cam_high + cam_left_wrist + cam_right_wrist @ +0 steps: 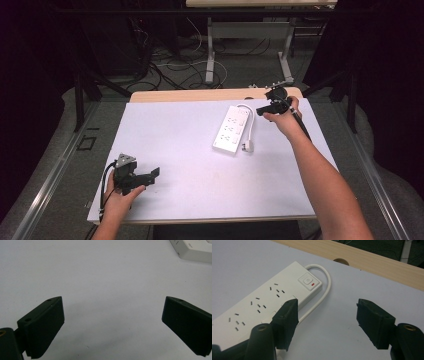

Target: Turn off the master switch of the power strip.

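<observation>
Your right gripper (325, 315) hangs with jaws spread beside the white cord (322, 296) of the power strip (232, 129) on the table's far right; centre the cord between the pads (287, 320) before you pinch it, left gripper (112, 325) spread, idle

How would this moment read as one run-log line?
right gripper: open, beside power strip | left gripper: open, empty | cable: untouched

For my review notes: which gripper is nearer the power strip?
Right. The right gripper hovers open beside the power strip; the left gripper sits near the table's front edge.
</observation>
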The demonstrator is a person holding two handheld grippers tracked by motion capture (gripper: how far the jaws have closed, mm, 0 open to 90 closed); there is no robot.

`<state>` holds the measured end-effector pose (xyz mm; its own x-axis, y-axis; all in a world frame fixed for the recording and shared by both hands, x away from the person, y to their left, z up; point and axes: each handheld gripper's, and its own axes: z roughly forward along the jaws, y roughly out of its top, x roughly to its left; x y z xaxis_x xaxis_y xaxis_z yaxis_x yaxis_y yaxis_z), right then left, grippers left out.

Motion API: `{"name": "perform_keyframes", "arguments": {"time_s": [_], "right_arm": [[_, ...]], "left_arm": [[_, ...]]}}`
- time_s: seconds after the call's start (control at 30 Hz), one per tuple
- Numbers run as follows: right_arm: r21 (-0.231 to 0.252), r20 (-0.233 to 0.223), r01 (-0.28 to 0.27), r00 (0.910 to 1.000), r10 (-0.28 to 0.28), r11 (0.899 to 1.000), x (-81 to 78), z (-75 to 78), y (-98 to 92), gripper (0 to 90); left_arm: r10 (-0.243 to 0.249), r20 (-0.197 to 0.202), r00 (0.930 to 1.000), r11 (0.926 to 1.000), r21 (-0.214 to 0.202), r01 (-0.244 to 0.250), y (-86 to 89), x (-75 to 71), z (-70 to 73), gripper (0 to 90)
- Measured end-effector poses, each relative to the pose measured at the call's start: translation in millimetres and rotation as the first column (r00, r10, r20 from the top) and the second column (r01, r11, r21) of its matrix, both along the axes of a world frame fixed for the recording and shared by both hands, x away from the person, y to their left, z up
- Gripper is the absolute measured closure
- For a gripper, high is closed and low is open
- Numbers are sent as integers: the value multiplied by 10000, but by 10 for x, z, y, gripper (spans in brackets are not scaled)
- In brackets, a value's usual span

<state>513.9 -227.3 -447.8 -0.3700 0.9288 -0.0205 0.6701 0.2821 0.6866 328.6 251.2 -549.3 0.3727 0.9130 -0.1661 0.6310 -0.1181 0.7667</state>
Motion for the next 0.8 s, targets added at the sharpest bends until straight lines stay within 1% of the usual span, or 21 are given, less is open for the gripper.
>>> {"name": "perform_keyframes", "arguments": {"time_s": [0.13, 0.2, 0.27, 0.4, 0.47, 0.53, 0.57, 0.6, 0.63, 0.67, 0.7, 0.73, 0.77, 0.8], "right_arm": [[-13, -46, -53, 10000, 53, 10000, 51, -39, -15, 370], [84, -60, -52, 10000, 53, 10000, 72, -56, -12, 393], [60, -7, -141, 9999, 141, 9999, 109, -87, -4, 403], [71, -57, -237, 9997, 237, 9997, 148, -125, 7, 418], [44, -128, -204, 9997, 204, 9998, 161, -150, 29, 423], [143, -289, -361, 9989, 365, 9992, 185, -202, 64, 454], [143, -289, -361, 9989, 365, 9992, 185, -202, 64, 454], [99, -342, -490, 9982, 493, 9988, 203, -239, 92, 463], [99, -342, -490, 9982, 493, 9988, 203, -239, 92, 463], [138, -360, -552, 9978, 557, 9984, 212, -257, 106, 468], [136, -339, -623, 9975, 628, 9980, 235, -288, 128, 487], [207, -352, -578, 9977, 585, 9981, 244, -302, 146, 499], [207, -352, -578, 9977, 585, 9981, 244, -302, 146, 499], [163, -371, -640, 9972, 646, 9978, 266, -327, 161, 519]], "left_arm": [[-16, -14, 10000, 10000, 7, 16, 3, 2, -2, 42], [-21, -25, 10000, 10000, 13, 21, 3, 4, -3, 42], [-21, -25, 10000, 10000, 7, 21, 4, 4, -4, 42], [12, -11, 10000, 10000, -19, -12, 7, 4, -6, 42], [30, -21, 10000, 10000, -36, -30, 7, 3, -8, 42], [8, -95, 10000, 10000, 3, -8, 11, 2, -6, 43], [15, -98, 10000, 10000, 10, -15, 12, 4, -9, 43], [10, -127, 9999, 10000, 15, -9, 15, 6, -8, 43], [14, -126, 9999, 10000, 3, -14, 16, 7, -8, 43], [47, -27, 10000, 10000, -56, -47, 14, 11, -15, 43], [42, -42, 10000, 10000, -52, -42, 17, 11, -13, 44], [40, -77, 10000, 10000, -28, -40, 19, 10, -10, 44], [41, -80, 10000, 10000, -3, -41, 23, 9, -9, 44], [23, -92, 10000, 10000, 1, -23, 26, 10, -8, 44]]}}
